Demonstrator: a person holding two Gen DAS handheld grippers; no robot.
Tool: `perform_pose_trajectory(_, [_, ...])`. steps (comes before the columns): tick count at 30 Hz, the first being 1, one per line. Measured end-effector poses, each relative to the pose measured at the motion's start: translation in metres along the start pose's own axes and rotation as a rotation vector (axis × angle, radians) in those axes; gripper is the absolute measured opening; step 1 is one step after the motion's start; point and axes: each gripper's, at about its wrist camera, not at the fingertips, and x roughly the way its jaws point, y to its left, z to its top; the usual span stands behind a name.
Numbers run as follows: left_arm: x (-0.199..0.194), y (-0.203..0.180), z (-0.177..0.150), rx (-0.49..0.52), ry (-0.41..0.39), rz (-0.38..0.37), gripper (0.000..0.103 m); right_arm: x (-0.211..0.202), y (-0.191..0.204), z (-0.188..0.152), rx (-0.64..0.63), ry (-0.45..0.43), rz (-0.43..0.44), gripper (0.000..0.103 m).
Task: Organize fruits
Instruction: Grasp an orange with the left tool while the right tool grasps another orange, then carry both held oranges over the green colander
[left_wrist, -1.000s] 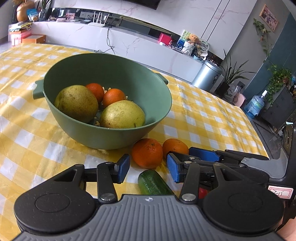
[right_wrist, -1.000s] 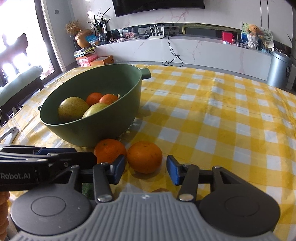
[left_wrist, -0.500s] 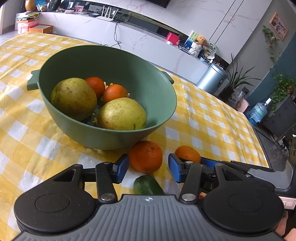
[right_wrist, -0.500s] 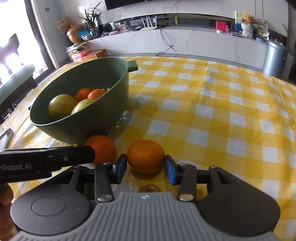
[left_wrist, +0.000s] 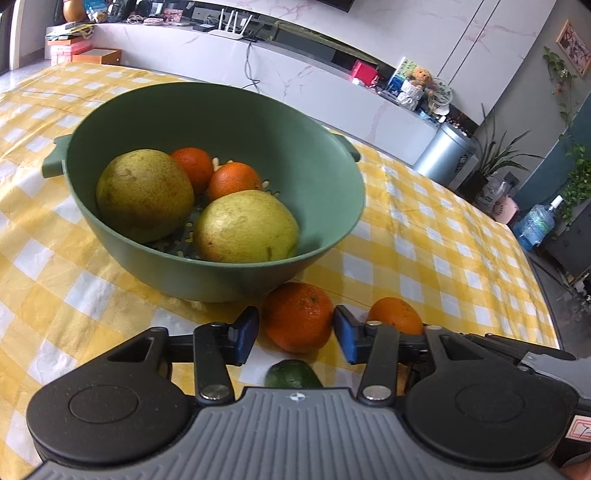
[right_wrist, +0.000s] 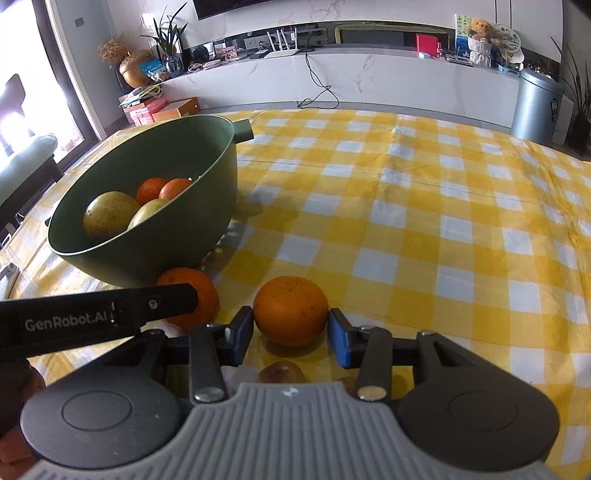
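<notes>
A green bowl (left_wrist: 314, 166) (right_wrist: 147, 258) on the yellow checked cloth holds two pears (left_wrist: 245, 225) and two small tangerines (left_wrist: 232, 179). In front of it a tangerine (left_wrist: 297, 314) lies on the cloth. My left gripper (left_wrist: 295, 332) is closing its jaws on it, and both blue pads touch its sides. Just to the right lies an orange (right_wrist: 291, 310) (left_wrist: 395, 314), with my right gripper (right_wrist: 291, 328) shut on it, still resting on the cloth. In the right wrist view the left gripper's black finger (right_wrist: 110, 314) partly covers the tangerine (right_wrist: 195, 291).
A dark green fruit (left_wrist: 293, 373) lies close under the left gripper and a small brown fruit (right_wrist: 280, 371) under the right one. The checked table (right_wrist: 443, 221) stretches away to the right. A grey bin (right_wrist: 537, 107) and a white counter stand beyond it.
The left gripper came forward around the tangerine and its jaws narrowed onto it. The right jaws closed onto the orange and have stayed there.
</notes>
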Motion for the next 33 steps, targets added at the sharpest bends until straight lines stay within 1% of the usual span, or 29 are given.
perform_pose_trajectory(7, [-0.001,-0.005,-0.001,0.014,-0.010,0.010,0.045,-0.001,0.000,-0.001,-0.002,0.004,-0.005,0.041])
perform_pose_trajectory(10, [-0.004,-0.006,-0.002,0.021,-0.014,0.017,0.044,-0.002,0.001,-0.001,0.000,0.002,-0.020,0.041])
perform_pose_trajectory(17, [-0.021,-0.011,-0.004,0.026,-0.025,-0.008,0.044,-0.013,-0.007,-0.003,0.033,-0.011,-0.033,0.041])
perform_pose_trajectory(24, [-0.051,-0.013,-0.002,0.019,-0.047,-0.060,0.044,-0.033,-0.005,-0.007,0.025,-0.066,-0.045,0.041])
perform_pose_trajectory(30, [-0.081,-0.015,0.002,0.037,-0.080,-0.095,0.044,-0.054,0.004,-0.011,0.008,-0.138,-0.012,0.041])
perform_pose_trajectory(33, [-0.096,-0.015,0.006,0.062,-0.107,-0.089,0.044,-0.066,0.014,-0.010,-0.029,-0.188,0.006,0.041])
